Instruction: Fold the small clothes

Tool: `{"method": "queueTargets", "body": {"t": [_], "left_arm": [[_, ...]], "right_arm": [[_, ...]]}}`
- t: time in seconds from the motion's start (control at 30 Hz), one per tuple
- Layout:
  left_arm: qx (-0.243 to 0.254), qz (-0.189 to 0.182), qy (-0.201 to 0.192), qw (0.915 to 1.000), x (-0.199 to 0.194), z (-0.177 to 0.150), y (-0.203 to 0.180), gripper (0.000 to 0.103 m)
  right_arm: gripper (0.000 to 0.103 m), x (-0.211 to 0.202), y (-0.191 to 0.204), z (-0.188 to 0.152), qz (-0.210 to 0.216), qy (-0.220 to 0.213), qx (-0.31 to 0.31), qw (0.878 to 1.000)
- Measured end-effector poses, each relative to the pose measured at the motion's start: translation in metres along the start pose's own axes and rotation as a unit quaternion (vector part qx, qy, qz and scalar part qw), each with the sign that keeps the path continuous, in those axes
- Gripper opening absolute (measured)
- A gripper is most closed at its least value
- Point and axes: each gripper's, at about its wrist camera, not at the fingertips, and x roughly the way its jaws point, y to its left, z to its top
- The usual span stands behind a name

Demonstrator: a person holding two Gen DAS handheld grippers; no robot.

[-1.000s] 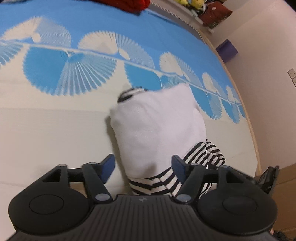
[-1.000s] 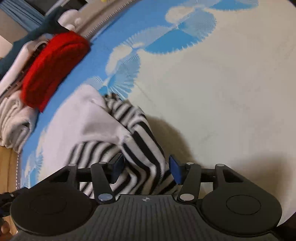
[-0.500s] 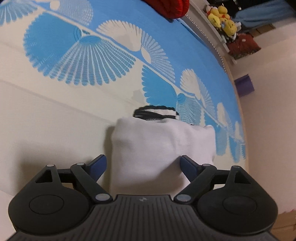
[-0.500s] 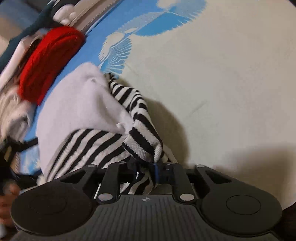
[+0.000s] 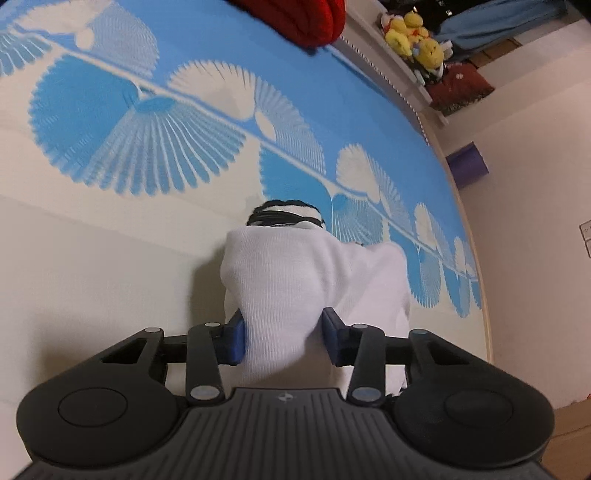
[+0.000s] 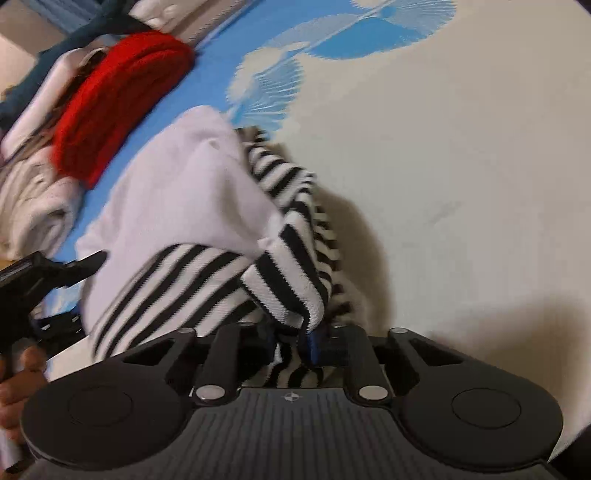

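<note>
The small garment (image 5: 314, 280) lies bunched on a bed (image 5: 92, 280) covered with a sheet that is cream with blue fan shapes. The garment is white on its upper side, with black and white stripes along its edge and underside.

The left claw (image 5: 282, 341) has just been closing, and its blue pads (image 5: 234, 339) press into a bulge of the white cloth from both sides, pinching it. In the left wrist view a bit of the striped part peeks out beyond the far end of the white cloth.

The right claw (image 6: 293, 341) has also just been closing. Its jaws stand nearly together and nip a folded striped edge of the garment (image 6: 207, 206), which rises slightly from the bed there. In the right wrist view the left claw (image 6: 55, 291) shows at the left border, at the other side of the garment, with part of a hand (image 6: 22, 384) below it.

A red knitted piece (image 6: 114, 103) lies farther off on the bed, on top of other pale clothes (image 6: 33, 206). Yellow soft toys (image 5: 413, 33) sit on a shelf beyond the bed.
</note>
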Motion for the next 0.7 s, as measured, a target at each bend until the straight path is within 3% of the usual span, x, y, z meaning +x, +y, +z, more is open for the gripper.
{"method": "queueTargets", "body": {"t": [0.13, 0.27, 0.33, 0.43, 0.5, 0.57, 0.63, 0.7], "left_arm": [[-0.003, 0.026, -0.022, 0.9994, -0.035, 0.011, 0.013, 0.045], [-0.069, 0.042, -0.046, 0.9957, -0.064, 0.028, 0.051, 0.053], [-0.101, 0.072, -0.07, 0.9898, -0.078, 0.032, 0.066, 0.057], [-0.105, 0.085, -0.094, 0.9864, -0.1, 0.037, 0.074, 0.064], [-0.086, 0.079, -0.1, 0.9882, -0.113, 0.033, 0.07, 0.064], [-0.051, 0.085, -0.101, 0.99, -0.125, 0.024, 0.058, 0.064], [0.022, 0.092, -0.098, 0.9906, -0.139, 0.013, 0.037, 0.064], [0.099, 0.116, -0.107, 0.9825, -0.155, 0.0, 0.016, 0.064]], "right_arm": [[0.015, -0.004, 0.044, -0.019, 0.06, -0.004, -0.087, 0.994], [0.015, -0.006, 0.069, -0.033, 0.134, 0.008, -0.113, 0.985], [0.017, -0.001, 0.073, -0.037, 0.135, 0.03, -0.116, 0.984], [0.03, 0.012, 0.067, -0.038, 0.095, 0.069, -0.098, 0.988], [0.041, 0.012, 0.065, -0.037, 0.072, 0.059, -0.096, 0.991], [0.042, 0.007, 0.069, -0.033, 0.069, 0.04, -0.105, 0.991], [0.042, 0.002, 0.074, -0.029, 0.072, 0.03, -0.112, 0.991], [0.042, 0.0, 0.078, -0.029, 0.071, 0.023, -0.115, 0.991]]}}
